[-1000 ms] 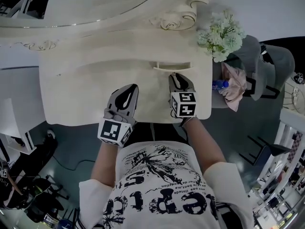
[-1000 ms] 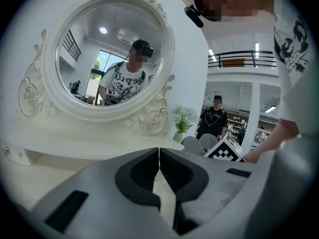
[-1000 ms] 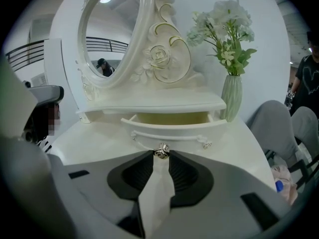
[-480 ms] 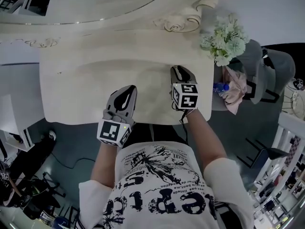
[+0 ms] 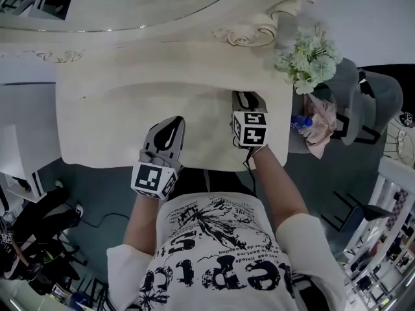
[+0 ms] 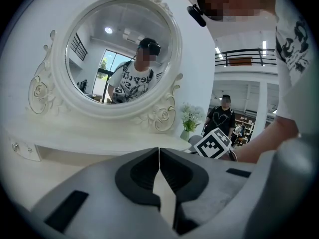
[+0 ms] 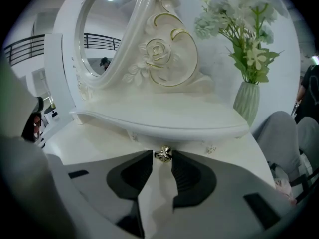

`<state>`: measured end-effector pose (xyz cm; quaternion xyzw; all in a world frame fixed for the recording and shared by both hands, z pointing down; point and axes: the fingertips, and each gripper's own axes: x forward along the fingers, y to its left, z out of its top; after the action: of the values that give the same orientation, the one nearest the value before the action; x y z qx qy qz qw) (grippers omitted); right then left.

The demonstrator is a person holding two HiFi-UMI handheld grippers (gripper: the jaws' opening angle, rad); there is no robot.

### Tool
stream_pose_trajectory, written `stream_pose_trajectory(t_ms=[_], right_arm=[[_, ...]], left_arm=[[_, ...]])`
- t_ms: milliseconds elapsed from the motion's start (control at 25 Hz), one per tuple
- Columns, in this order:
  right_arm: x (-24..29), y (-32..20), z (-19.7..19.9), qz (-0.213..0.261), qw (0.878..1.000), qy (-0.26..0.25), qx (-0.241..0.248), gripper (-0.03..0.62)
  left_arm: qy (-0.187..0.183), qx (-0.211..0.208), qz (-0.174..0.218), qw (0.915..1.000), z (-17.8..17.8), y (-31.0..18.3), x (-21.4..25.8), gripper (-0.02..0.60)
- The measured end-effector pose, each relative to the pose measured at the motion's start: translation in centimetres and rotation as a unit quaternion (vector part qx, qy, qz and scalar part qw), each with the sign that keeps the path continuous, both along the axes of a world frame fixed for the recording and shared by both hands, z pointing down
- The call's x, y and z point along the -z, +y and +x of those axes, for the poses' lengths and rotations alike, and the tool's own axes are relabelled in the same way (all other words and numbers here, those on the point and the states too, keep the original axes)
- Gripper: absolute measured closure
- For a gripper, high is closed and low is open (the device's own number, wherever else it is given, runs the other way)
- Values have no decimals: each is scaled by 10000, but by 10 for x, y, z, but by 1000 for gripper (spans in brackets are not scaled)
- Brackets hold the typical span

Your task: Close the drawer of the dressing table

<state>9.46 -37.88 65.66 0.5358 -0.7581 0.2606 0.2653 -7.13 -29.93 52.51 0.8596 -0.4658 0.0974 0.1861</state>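
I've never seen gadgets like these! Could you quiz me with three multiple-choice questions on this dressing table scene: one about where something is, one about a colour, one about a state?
1. What sits between the tips of the right gripper?
A. a flower stem
B. a small metal knob
C. a bottle cap

2. What colour is the vase that holds the flowers?
A. pale green
B. red
C. black

3. How do the jaws of the left gripper stand?
A. wide apart
B. clamped on a cloth
C. together, nothing between them

Answers:
1 B: the right gripper view shows the knob right between the two tips.
2 A: the ribbed vase in that same view is a soft green.
3 C: in the left gripper view the two jaws meet along a thin line, with nothing in it.
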Motion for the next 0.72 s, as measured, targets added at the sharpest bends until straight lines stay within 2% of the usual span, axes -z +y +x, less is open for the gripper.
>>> stream_pose_trajectory(t_ms=[80, 240, 360, 440, 560, 720], right_arm=[[0, 4, 0, -133, 9999, -100, 36, 464], [7, 19, 10, -339, 9993, -137, -88, 465], [21, 35, 13, -412, 9990, -187, -54, 502], [39, 40, 15, -245, 9993, -287, -54, 557], [74, 38, 19, 225, 9986, -467, -84, 569], [128, 36, 22, 991, 9938, -496, 56, 577]], left_arm=[[-15, 5, 15, 10000, 0, -1, 2, 561], [-46, -54, 81, 9999, 4, -2, 8, 561], [-76, -136, 176, 9997, 10, -2, 17, 561], [-110, -262, 248, 9993, 15, 0, 24, 563], [-109, -455, 423, 9980, 25, 0, 39, 563], [-139, -450, 647, 9968, 32, -1, 62, 563]])
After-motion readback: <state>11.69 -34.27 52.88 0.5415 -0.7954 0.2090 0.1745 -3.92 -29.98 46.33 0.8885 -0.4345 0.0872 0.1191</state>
